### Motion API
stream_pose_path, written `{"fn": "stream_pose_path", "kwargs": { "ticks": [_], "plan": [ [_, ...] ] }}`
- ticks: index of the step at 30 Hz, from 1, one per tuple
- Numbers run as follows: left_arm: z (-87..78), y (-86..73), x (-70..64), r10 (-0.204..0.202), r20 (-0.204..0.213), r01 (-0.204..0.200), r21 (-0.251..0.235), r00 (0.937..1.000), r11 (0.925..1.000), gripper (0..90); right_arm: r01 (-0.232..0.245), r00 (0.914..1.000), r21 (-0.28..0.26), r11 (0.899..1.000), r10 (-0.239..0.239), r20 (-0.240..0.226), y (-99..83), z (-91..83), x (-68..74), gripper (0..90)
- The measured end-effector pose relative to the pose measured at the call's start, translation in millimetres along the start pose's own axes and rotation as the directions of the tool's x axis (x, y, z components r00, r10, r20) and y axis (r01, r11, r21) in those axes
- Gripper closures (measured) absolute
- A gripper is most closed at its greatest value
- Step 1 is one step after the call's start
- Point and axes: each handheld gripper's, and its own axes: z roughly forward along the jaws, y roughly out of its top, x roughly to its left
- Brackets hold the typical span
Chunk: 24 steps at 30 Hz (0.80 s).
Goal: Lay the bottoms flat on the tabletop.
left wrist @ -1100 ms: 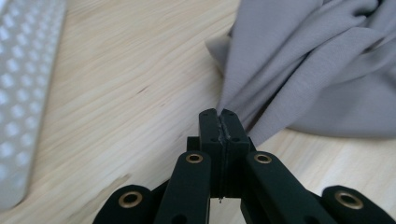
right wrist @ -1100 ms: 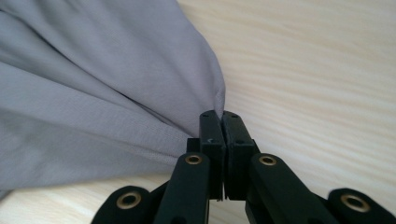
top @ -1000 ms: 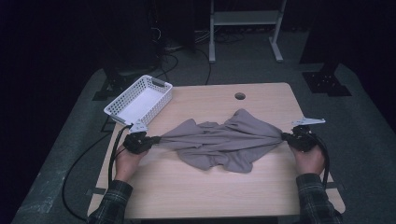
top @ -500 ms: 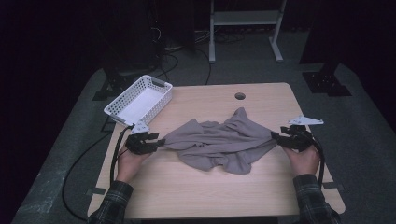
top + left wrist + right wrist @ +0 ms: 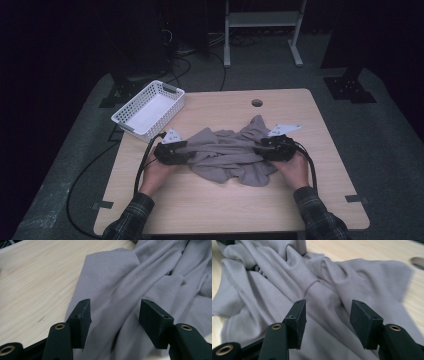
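A dim lab or test room, by the look of it; one pale wooden table [image 5: 300, 200] stands lit on grey carpet [image 5: 390, 130], blackness all round. Cables [image 5: 190, 50] trail over the floor behind; a metal stand [image 5: 260, 20] and dark rig feet [image 5: 350, 90] ring the table.

Both forearms come in from the near edge, sleeves in dark plaid, and angle slightly inward toward each other. The left hand [image 5: 156, 172] grips the left gripper [image 5: 184, 152] from behind, its jaws pointing right toward the middle. The right hand [image 5: 292, 169] holds the right gripper [image 5: 260, 148] the same way, pointing left. The two grippers face each other, near but apart, at about the same depth. In the left gripper view the black jaws stand wide apart, nothing pinched between them. The right gripper view shows its jaws spread just as wide. A grey three-cornered plate sits on top of each gripper, and a black cable trails back from each toward the near side.
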Motion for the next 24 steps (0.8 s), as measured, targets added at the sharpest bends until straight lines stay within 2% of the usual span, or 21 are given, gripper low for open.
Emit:
{"fn": "stream_pose_path", "kwargs": {
  "ticks": [3,6,8,10,16,19,24],
  "plan": [
    [8.7,1.5,0.4,-0.004,0.015,0.004,0.012,0.9999,0.9999,43.0,0.021,0.9996,0.043,0.999,-0.020,-0.019,3.7,17.5,1.4,51.9],
    [14.7,-0.8,0.6,-0.016,0.041,0.014,0.036,0.9990,0.9992,45.6,0.037,0.9990,0.110,0.993,-0.034,-0.030,3.1,33.9,3.7,65.6],
    [14.8,-1.6,-0.7,-0.009,0.046,0.007,0.051,0.9989,0.9987,46.2,0.074,0.9966,0.150,0.986,-0.067,-0.048,1.0,39.4,9.0,78.1],
    [11.4,-1.1,-0.7,-0.010,0.043,0.008,0.041,0.9990,0.9991,46.2,0.110,0.9920,0.177,0.978,-0.097,-0.082,0.7,39.6,15.0,83.8],
    [-2.8,0.5,-1.1,-0.007,0.029,0.007,0.003,0.9996,1.0000,45.7,0.191,0.9732,0.212,0.959,-0.156,-0.168,-1.0,34.9,39.2,85.4],
    [-6.1,0.8,-1.9,0.000,0.028,0.000,-0.001,0.9996,1.0000,45.2,0.232,0.9586,0.219,0.948,-0.185,-0.217,-4.5,29.9,50.0,85.4],
    [-4.8,3.8,-4.5,0.012,0.033,-0.012,-0.001,0.9994,0.9999,44.9,0.274,0.9370,0.214,0.938,-0.210,-0.279,-17.1,14.7,64.6,85.7]
  ]
}}
